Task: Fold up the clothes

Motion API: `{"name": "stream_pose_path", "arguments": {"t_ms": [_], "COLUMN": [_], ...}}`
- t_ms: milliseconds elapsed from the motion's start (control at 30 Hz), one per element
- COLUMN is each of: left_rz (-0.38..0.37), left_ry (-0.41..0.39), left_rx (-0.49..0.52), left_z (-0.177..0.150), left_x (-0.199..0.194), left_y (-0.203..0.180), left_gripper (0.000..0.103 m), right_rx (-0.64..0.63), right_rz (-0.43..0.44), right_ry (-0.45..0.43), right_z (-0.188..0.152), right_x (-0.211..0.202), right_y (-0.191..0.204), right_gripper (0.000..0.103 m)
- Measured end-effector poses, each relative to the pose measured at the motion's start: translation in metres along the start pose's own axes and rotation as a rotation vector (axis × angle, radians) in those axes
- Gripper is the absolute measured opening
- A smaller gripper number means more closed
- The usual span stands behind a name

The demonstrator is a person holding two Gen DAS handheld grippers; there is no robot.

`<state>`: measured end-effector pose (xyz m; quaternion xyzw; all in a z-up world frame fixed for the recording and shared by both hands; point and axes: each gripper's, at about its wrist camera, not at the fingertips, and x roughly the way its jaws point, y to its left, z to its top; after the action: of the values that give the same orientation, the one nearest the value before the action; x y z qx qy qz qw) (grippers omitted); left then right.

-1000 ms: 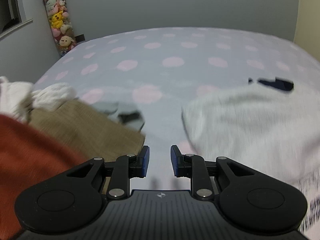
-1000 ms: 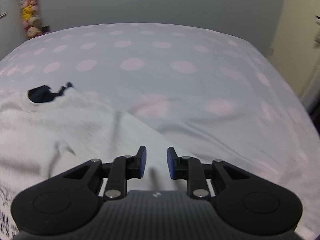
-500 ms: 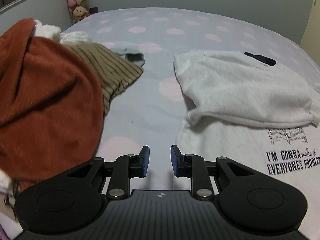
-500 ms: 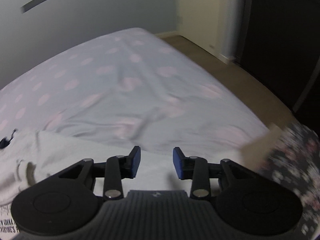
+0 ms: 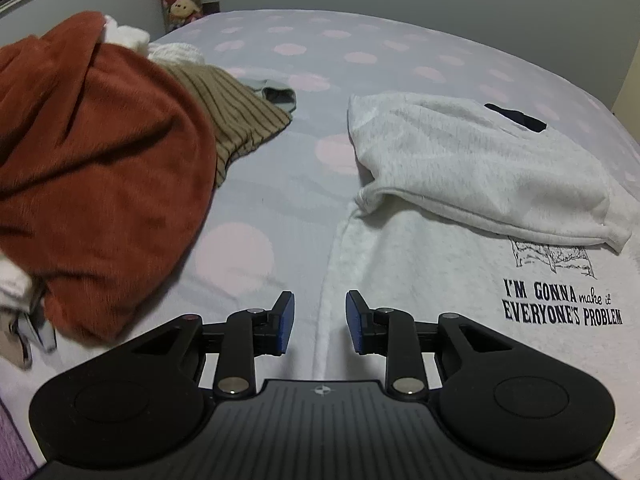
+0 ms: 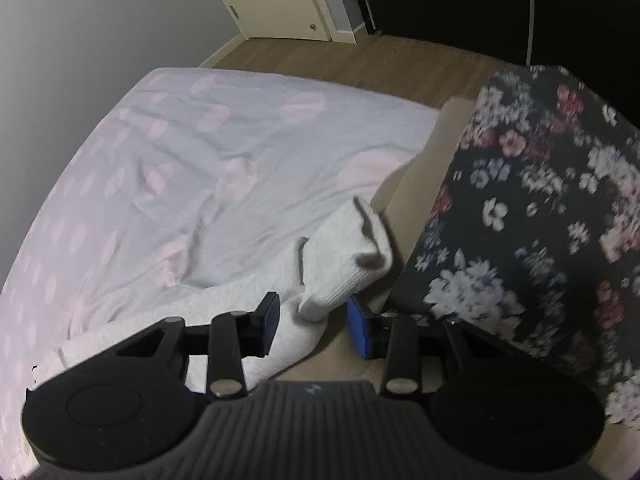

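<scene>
A bare strip of bed (image 5: 280, 168) runs between the heaped clothes pile (image 5: 100, 152) and the white sweatshirt (image 5: 460, 168); on the other side, a floral fabric (image 6: 540, 220) crowds the sleeve cuff (image 6: 352, 248)

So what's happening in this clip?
A person with two handheld grippers is folding a white printed sweatshirt on a bed with a pink-dotted sheet. One sleeve is already folded across the chest. The left gripper hovers open at the sweatshirt's side edge; the right gripper, open, straddles the other sleeve's ribbed cuff.
</scene>
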<state>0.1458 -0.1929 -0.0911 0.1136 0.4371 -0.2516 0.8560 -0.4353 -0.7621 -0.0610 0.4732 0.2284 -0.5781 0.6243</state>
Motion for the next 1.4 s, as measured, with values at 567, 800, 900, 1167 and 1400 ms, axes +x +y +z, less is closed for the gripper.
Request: {"name": "stream_pose_path", "arguments": {"t_ms": [567,800,900,1167,1400], "left_rz": [0.027,0.005,0.000,0.000,-0.015], "left_ry": [0.017,0.025,0.023,0.032,0.045], "left_rx": [-0.084,-0.053,-0.046,-0.048,-0.050], "left_z": [-0.019,-0.013,-0.009,0.002,0.010], "left_x": [-0.009,-0.009,-0.008,0.005,0.023], "left_y": [0.015,0.021,0.025,0.041,0.049], "left_gripper": [0.026,0.026,0.026,0.026,0.026], "right_rx": [-0.432,-0.672,-0.749,-0.869,-0.980], "right_rz": [0.147,0.422,0.510,0.644,0.627], "right_ry": [-0.259,-0.292,-0.268,-0.097,0.045], "right_z": [-0.024,-0.107,-0.149,-0.266,-0.371], "right_x": [-0.084,-0.136,-0.140,-0.103,-0.055], "right_y": [0.184,0.310,0.353,0.428,0.454], "right_gripper": [0.007,0.007,0.007,0.007,0.007]}}
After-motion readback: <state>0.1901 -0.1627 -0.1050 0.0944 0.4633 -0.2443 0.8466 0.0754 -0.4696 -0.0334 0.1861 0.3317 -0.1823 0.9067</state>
